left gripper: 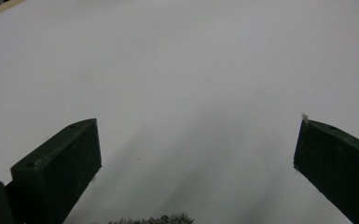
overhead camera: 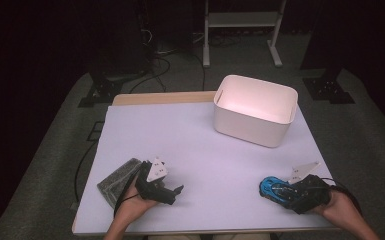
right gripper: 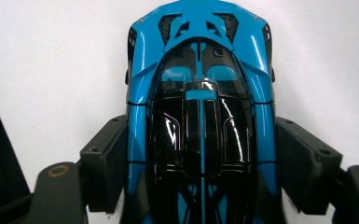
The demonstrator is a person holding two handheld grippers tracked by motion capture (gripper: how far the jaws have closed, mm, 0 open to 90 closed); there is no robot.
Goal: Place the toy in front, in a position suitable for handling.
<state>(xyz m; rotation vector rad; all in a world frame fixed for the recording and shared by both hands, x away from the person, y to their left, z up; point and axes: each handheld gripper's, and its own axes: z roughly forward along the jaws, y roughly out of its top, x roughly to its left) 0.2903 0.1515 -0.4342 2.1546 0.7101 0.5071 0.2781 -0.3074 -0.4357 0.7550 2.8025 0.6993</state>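
No readable markings; right gripper (overhead camera: 280,191) fingers clamped on blue toy car (right gripper: 200,116) near white tabletop's (overhead camera: 200,145) front-right corner, left gripper (overhead camera: 172,192) fingers apart, dark room.

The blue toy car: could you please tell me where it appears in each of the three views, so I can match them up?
High view: the blue toy car sits at lower right, at the tips of the right gripper.
Left gripper view: not in it.
Right gripper view: it runs up the centre, clamped between the two black jaws.
Shared landmark: the white table top.
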